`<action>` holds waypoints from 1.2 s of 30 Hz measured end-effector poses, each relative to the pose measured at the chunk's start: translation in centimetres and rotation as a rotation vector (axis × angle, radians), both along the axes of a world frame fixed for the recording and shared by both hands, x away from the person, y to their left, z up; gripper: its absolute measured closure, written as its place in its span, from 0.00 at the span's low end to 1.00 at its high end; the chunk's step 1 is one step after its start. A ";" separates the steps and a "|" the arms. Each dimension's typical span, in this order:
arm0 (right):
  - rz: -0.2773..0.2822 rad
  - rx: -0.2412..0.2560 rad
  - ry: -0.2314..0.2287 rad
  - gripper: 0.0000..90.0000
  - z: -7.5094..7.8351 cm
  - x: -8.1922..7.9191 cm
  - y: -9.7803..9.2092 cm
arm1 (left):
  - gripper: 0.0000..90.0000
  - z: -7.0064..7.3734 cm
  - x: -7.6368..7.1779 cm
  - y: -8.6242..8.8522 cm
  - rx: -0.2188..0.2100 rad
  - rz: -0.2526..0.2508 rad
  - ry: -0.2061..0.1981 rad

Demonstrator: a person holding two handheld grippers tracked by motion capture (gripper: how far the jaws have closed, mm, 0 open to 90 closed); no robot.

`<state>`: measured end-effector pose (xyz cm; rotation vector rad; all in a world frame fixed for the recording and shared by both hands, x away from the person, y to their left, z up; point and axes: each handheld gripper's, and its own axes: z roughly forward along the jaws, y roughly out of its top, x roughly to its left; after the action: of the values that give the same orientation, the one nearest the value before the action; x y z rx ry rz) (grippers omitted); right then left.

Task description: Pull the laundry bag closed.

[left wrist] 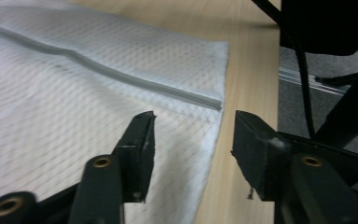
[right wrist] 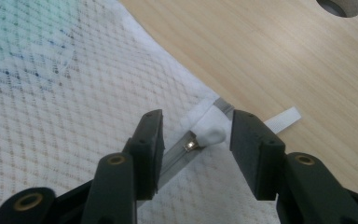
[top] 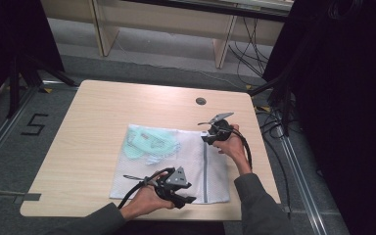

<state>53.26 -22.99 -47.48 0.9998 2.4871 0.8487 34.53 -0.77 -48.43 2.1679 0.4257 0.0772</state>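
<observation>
1. A white mesh laundry bag (top: 176,164) lies flat on the wooden table (top: 98,127), with pale green cloth (top: 149,143) showing through its far left part.
2. A grey zipper (top: 205,169) runs down the bag near its right edge.
3. The right gripper (right wrist: 196,135) sits at the zipper's far end, jaws apart on either side of the white zipper pull (right wrist: 209,136), not closed on it.
4. The left gripper (left wrist: 193,135) hovers over the bag's near right corner, jaws wide apart, holding nothing.
</observation>
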 end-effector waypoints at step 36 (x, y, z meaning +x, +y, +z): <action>0.063 0.018 -0.041 0.46 2.2 -5.8 1.0 | 0.34 1.5 1.9 8.3 -0.023 0.235 -0.033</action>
<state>47.42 -22.01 -45.30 0.9050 2.4921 0.9029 36.39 7.54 -46.96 2.0827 0.6575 0.2369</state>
